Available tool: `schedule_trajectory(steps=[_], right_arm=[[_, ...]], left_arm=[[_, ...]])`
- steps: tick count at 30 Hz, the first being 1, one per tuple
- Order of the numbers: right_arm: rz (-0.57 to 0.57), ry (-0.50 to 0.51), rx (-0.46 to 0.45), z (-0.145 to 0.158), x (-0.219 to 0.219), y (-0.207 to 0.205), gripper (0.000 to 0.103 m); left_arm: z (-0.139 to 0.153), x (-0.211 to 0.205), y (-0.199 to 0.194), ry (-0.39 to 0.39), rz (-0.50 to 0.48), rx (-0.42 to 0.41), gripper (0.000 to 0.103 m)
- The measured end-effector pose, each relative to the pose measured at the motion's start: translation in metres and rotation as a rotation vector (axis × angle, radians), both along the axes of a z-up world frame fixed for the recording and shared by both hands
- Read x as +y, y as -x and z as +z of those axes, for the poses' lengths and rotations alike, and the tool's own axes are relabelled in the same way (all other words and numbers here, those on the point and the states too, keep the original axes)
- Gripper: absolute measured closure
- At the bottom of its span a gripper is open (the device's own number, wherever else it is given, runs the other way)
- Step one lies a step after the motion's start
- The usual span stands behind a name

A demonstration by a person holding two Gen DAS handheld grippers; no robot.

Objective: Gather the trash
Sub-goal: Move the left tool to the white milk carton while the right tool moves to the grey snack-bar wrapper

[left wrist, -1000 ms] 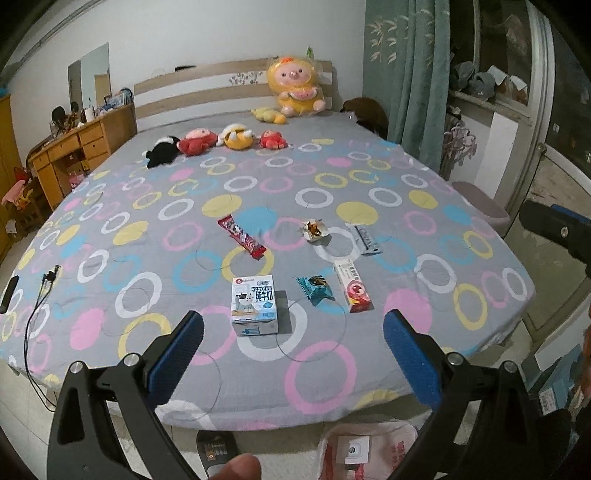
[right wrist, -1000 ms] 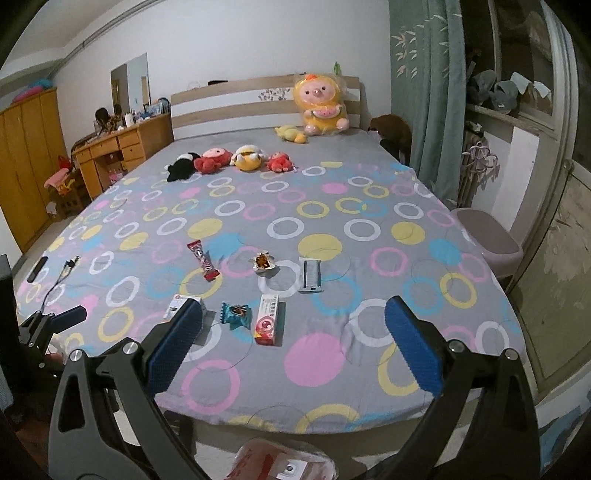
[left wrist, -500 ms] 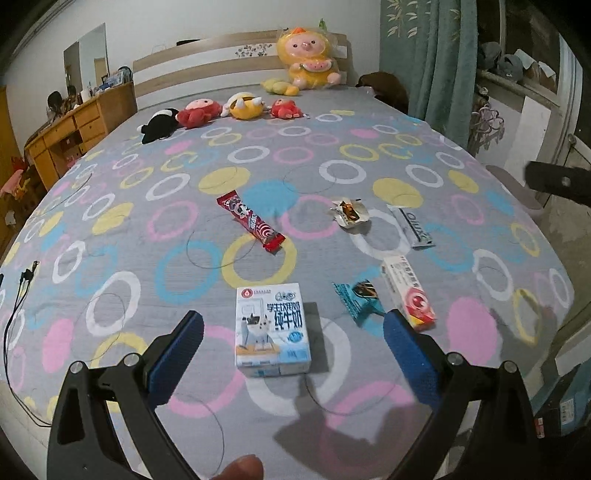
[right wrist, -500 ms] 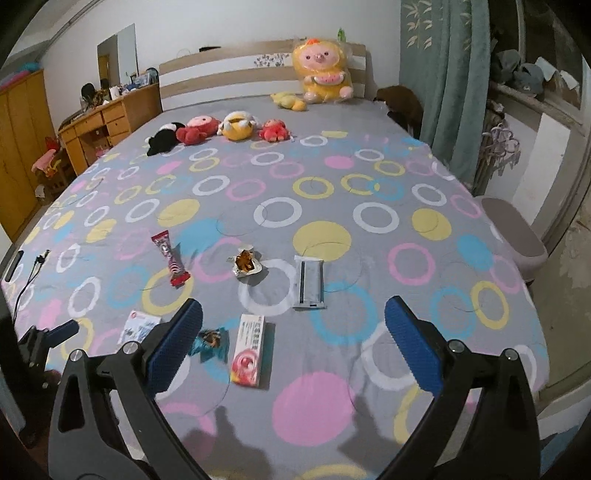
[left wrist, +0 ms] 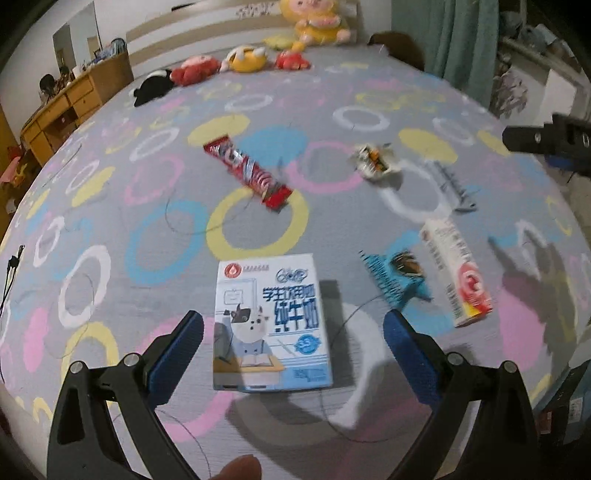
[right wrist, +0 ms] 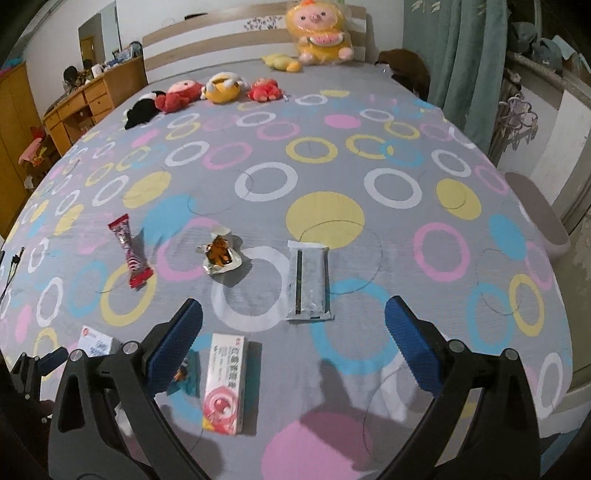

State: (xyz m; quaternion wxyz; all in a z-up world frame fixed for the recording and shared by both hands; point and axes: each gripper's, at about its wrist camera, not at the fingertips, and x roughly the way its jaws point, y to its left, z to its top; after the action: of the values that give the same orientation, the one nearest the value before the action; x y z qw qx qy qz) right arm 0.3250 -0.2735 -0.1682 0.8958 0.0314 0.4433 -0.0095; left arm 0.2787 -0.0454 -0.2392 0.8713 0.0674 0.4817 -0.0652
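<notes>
Trash lies on the ring-patterned bed. A blue-and-white milk carton [left wrist: 271,321] lies flat between the blue pads of my open left gripper [left wrist: 293,350], untouched. Right of it are a teal wrapper [left wrist: 397,275], a white-and-pink box [left wrist: 456,271], a grey sachet [left wrist: 448,181], a crumpled foil wrapper [left wrist: 373,160] and a red candy wrapper [left wrist: 247,173]. My right gripper [right wrist: 293,350] is open above the pink box [right wrist: 225,382] and grey sachet [right wrist: 308,282]. The foil wrapper [right wrist: 219,253], red wrapper [right wrist: 129,251] and carton [right wrist: 94,341] lie further left.
Several plush toys [right wrist: 221,86] and a big yellow plush [right wrist: 319,33] sit near the headboard. A wooden desk [right wrist: 88,99] stands left, a green curtain [right wrist: 458,62] and a pink stool [right wrist: 535,214] right. A black cable [left wrist: 11,266] lies at the bed's left edge.
Both grippers have moved forward and lower over the bed. The milk carton now sits between the left gripper's pads; the right gripper is closer to the pink box and grey sachet.
</notes>
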Motion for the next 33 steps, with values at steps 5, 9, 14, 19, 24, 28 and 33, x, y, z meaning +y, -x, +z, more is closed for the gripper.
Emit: schedule_trajectory(steps=[5, 9, 14, 19, 24, 28, 33], right_arm=[[-0.014, -0.003, 0.060, -0.023, -0.005, -0.030, 0.007], [-0.020, 0.007, 0.105, -0.039, -0.006, -0.053, 0.007], [-0.023, 0.006, 0.189, -0.068, -0.004, -0.081, 0.007], [-0.052, 0.003, 0.256, -0.098, -0.009, -0.098, 0.007], [-0.051, 0.005, 0.305, -0.121, -0.012, -0.104, 0.006], [-0.047, 0.024, 0.300, -0.122, -0.010, -0.103, 0.006], [-0.043, 0.015, 0.301, -0.123, -0.011, -0.104, 0.005]], left_arm=[[-0.012, 0.014, -0.012, 0.055, 0.053, 0.067, 0.008], [-0.028, 0.022, -0.021, 0.063, 0.085, 0.118, 0.008], [-0.038, 0.022, -0.026, 0.059, 0.092, 0.143, 0.008], [-0.044, 0.020, -0.030, 0.048, 0.090, 0.157, 0.008], [-0.049, 0.018, -0.033, 0.029, 0.092, 0.159, 0.008], [-0.051, 0.018, -0.035, 0.027, 0.105, 0.159, 0.007], [-0.054, 0.014, -0.034, 0.015, 0.112, 0.139, 0.006]])
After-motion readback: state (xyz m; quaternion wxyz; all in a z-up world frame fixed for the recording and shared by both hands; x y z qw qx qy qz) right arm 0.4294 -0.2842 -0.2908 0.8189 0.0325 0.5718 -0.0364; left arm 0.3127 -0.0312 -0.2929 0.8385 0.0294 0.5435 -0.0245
